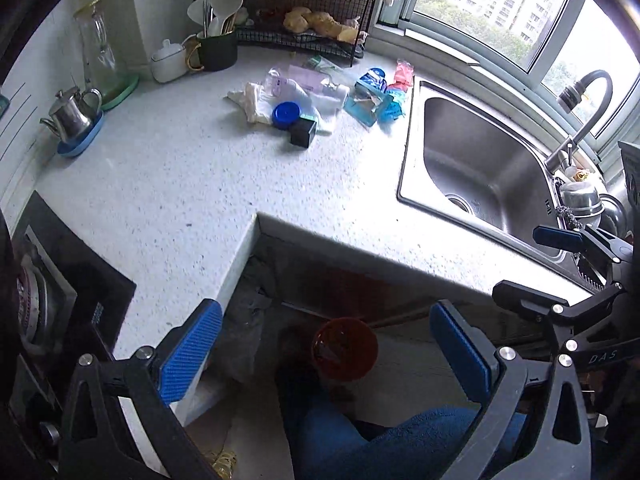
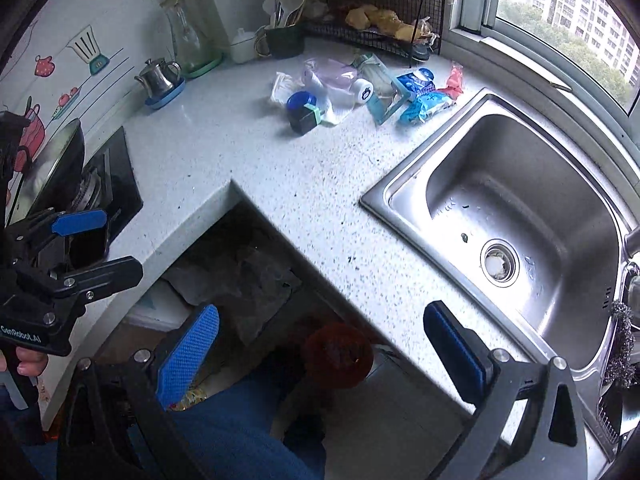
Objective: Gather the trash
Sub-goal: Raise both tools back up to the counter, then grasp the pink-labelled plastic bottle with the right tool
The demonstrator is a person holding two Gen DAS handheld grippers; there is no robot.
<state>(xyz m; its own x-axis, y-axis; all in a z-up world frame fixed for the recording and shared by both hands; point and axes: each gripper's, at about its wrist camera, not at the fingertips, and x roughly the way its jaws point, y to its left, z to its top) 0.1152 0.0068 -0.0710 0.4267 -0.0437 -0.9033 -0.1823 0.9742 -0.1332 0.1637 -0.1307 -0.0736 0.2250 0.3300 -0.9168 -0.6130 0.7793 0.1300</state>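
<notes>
A pile of trash lies on the speckled counter [image 1: 180,184] near the back: a blue lid [image 1: 286,114], a small black box [image 1: 303,132], white crumpled paper [image 1: 254,100], blue packets [image 1: 372,104] and a pink wrapper [image 1: 402,72]. The right wrist view shows the same blue lid [image 2: 301,100], black box [image 2: 306,120], blue packets [image 2: 420,98] and pink wrapper [image 2: 454,78]. On the floor below the counter's notch stands a red bin [image 1: 344,354] [image 2: 338,350]. My left gripper [image 1: 328,354] [image 2: 100,246] is open and empty, well short of the pile. My right gripper [image 2: 322,354] [image 1: 548,268] is also open and empty.
A steel sink [image 1: 408,160] [image 2: 384,196] with a faucet [image 1: 588,112] sits right of the pile. A stove [image 2: 120,184], a small kettle [image 1: 74,114], a utensil cup [image 1: 216,50] and a wire rack [image 1: 304,28] line the left and back. A person's blue-trousered leg [image 2: 240,432] is below.
</notes>
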